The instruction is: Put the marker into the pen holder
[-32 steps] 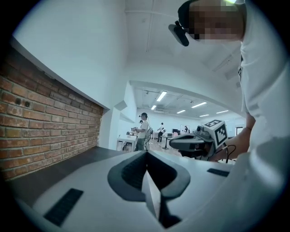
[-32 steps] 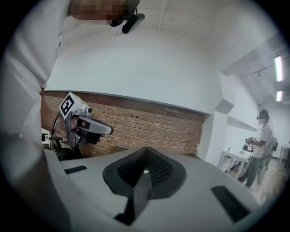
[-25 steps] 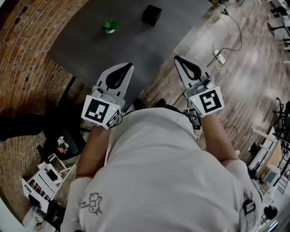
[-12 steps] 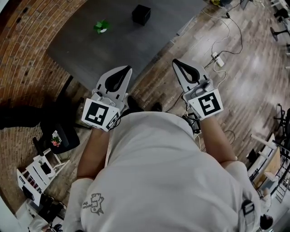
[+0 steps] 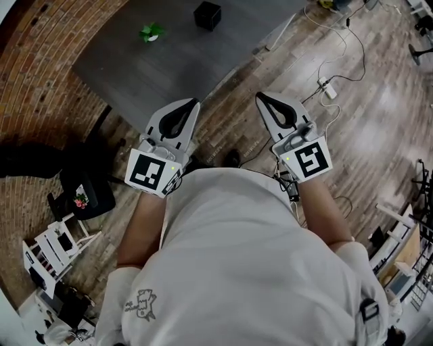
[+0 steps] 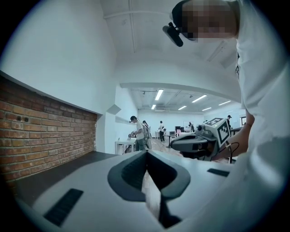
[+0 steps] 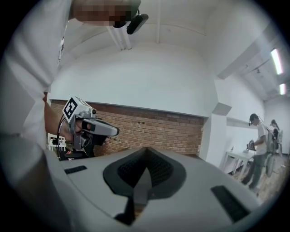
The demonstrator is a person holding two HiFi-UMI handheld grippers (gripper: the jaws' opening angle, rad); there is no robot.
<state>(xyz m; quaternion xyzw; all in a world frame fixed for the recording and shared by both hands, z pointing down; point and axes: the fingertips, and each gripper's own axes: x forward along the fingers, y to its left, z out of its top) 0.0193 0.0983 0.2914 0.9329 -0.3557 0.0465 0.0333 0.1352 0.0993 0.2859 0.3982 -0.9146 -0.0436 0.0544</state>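
Status: task not started. The left tool (image 5: 194,102) and right tool (image 5: 260,96) are both held in front of the person's chest, above the wooden floor (image 5: 352,115) and well short of the dark worktop (image 5: 203,64). Each tool has its jaws closed tip to tip, with nothing between them.

Task items: a black, box-shaped pen holder (image 5: 208,14) stands at the far part of the worktop. A small green item (image 5: 152,32) lies to its left, apart from it. It is presumably the marker, but it is too small in the head view to confirm.

Handling assessment: a marker should be light and stiff, with a smooth round barrel liable to roll or slip. Recommended hold is across the barrel near mid-length, jaws square to it, leaving one end free to enter the holder's open top
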